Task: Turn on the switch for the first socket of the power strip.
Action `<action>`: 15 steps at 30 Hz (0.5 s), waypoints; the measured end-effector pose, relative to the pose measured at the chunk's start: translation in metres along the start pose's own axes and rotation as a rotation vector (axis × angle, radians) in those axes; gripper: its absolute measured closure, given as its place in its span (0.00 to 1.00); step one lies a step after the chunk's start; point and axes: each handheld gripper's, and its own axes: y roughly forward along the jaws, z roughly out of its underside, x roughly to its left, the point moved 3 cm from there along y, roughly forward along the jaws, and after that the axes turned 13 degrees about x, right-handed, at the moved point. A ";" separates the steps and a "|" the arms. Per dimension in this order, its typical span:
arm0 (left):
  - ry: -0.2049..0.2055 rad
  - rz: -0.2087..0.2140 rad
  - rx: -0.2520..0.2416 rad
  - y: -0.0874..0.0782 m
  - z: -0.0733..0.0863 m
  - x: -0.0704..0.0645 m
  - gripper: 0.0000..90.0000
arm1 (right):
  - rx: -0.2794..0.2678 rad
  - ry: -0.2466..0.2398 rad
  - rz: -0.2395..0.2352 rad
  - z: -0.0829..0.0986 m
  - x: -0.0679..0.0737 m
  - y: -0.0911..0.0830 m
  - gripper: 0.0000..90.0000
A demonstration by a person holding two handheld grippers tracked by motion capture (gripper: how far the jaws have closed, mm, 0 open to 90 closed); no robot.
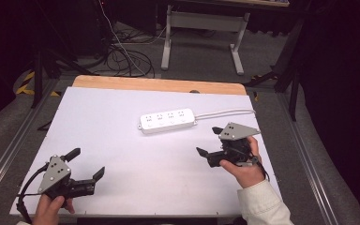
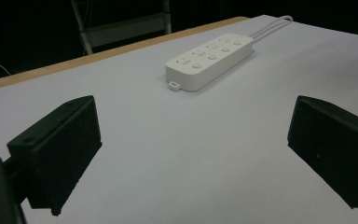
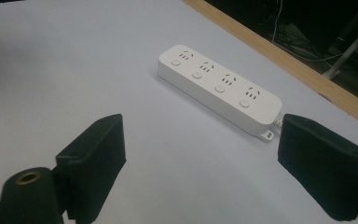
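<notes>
A white power strip (image 1: 168, 121) with four sockets lies flat on the white counter (image 1: 122, 154), a little beyond its middle, its white cable (image 1: 225, 112) running off toward the right edge. The right gripper (image 1: 209, 142), held in the person's right hand (image 1: 243, 164), hovers near the strip's cable end, jaws spread wide and empty, not touching it. The left gripper (image 1: 86, 163) sits at the near left corner of the counter, well apart from the strip, jaws likewise wide apart with nothing between them. In the left gripper view the strip (image 2: 209, 58) lies ahead between the jaws; in the right gripper view the strip (image 3: 219, 88) is closer.
</notes>
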 end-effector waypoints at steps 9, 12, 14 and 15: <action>-0.001 -0.003 0.005 0.001 0.000 0.000 0.03 | -0.013 0.003 0.013 -0.012 -0.008 0.002 0.23; -0.002 -0.004 0.004 0.001 0.000 0.000 0.03 | 0.003 0.009 -0.009 -0.015 -0.011 0.007 0.29; 0.004 -0.005 0.008 0.001 0.000 0.001 0.04 | 0.005 0.016 -0.008 -0.016 -0.013 0.009 0.30; 0.005 -0.001 0.010 0.002 0.001 0.000 0.04 | 0.006 0.025 -0.009 -0.017 -0.014 0.010 0.30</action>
